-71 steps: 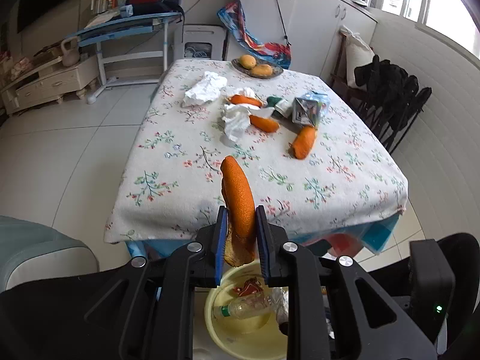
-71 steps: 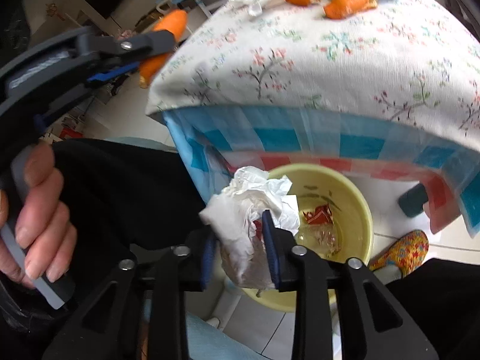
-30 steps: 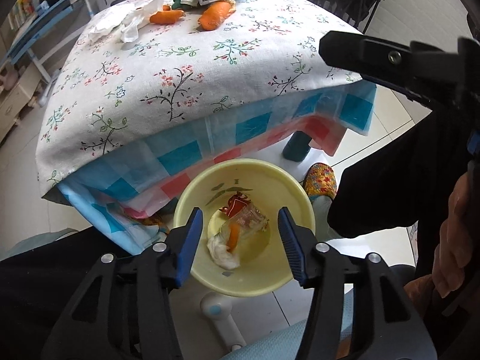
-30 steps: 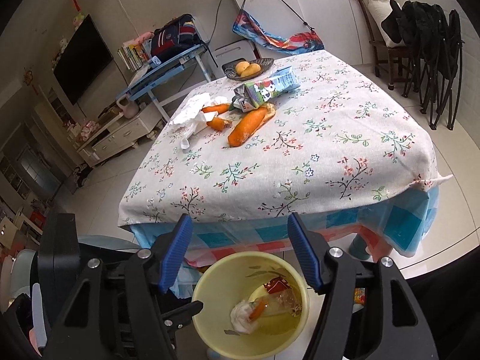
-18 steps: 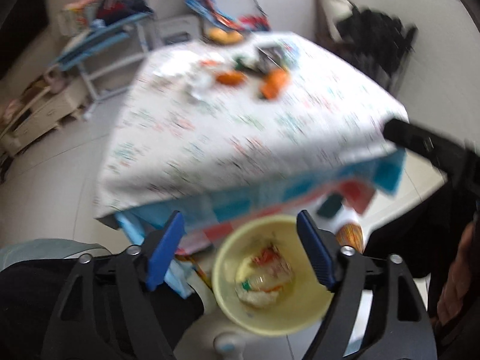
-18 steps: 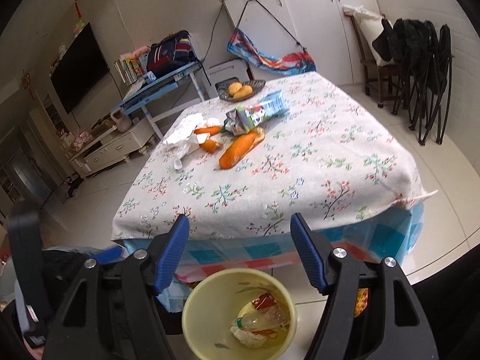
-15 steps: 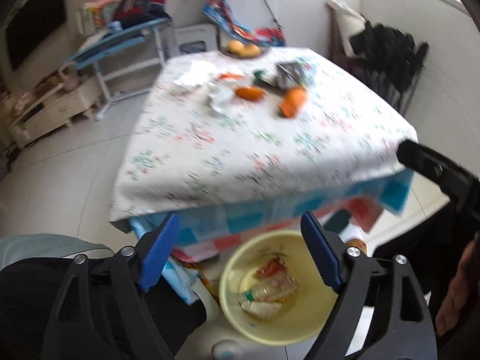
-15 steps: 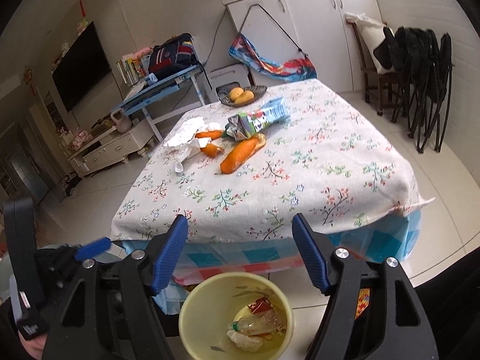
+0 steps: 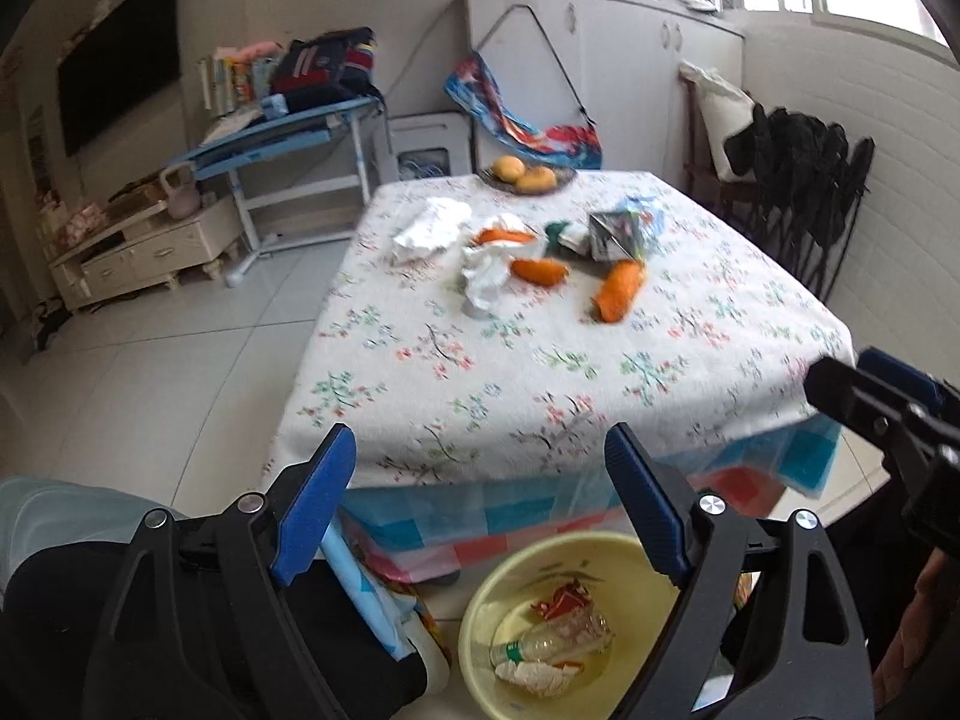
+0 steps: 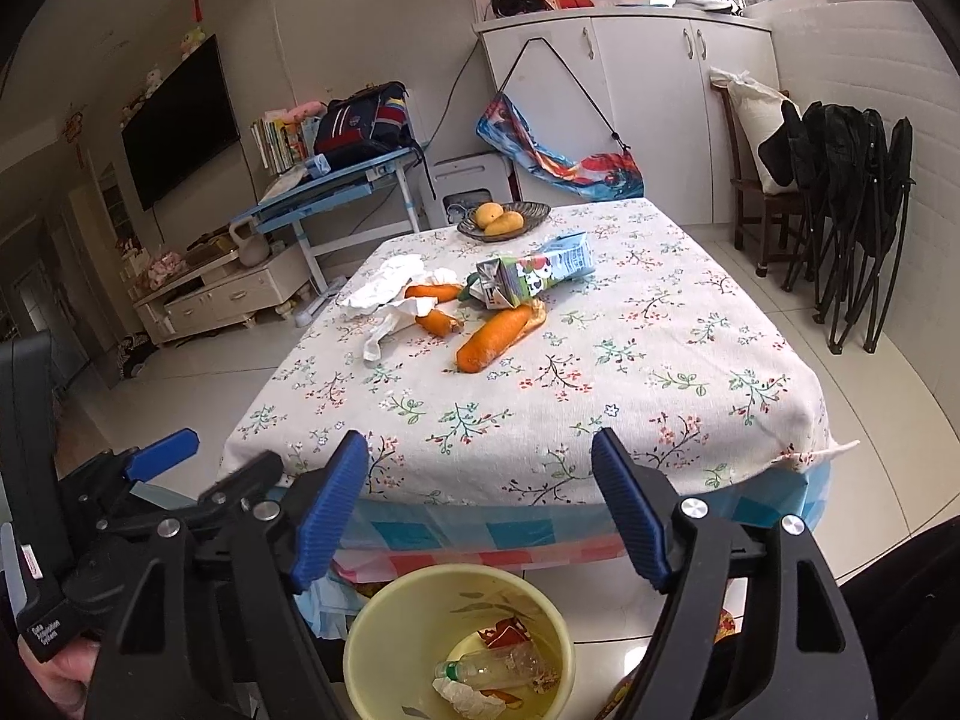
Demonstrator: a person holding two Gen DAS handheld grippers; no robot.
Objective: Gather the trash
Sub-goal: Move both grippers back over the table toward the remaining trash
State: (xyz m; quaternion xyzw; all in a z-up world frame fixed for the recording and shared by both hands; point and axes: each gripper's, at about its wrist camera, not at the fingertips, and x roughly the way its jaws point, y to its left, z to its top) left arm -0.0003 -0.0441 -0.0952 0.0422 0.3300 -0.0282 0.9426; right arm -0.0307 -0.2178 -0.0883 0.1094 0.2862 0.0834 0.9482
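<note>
My left fingers (image 9: pixel 480 504) stand wide apart with nothing between them; my right fingers (image 10: pixel 480 504) are opening, and nothing lies between them either; in the left view the right tool shows at the right edge, in the right view the left tool shows at the lower left with my hand on its grip; below both, on the floor just in front of the table, sits the yellow bin (image 10: pixel 372 648); inside it lie a clear bottle (image 10: pixel 492 669), a red wrapper (image 10: pixel 504 630), a crumpled tissue (image 10: pixel 465 699) and a bit of orange peel; beyond the bin hangs the checked under-cloth, and above it the flowered tabletop (image 10: pixel 600 396), its near half bare; farther in lies a large carrot (image 10: pixel 495 339), touching a flattened carton (image 10: pixel 531 276) at its far end; left of that a smaller carrot (image 10: pixel 438 321) lies against white paper (image 10: pixel 390 294), with a third carrot (image 10: pixel 429 291) just behind; something green is tucked beside the carton, too small to tell; at the far edge a dish (image 10: pixel 531 219) holds two yellow fruits (image 10: pixel 498 217); past the tabletop stand a blue desk (image 10: pixel 336 192), white cupboards, and folded black chairs at the right wall.
</note>
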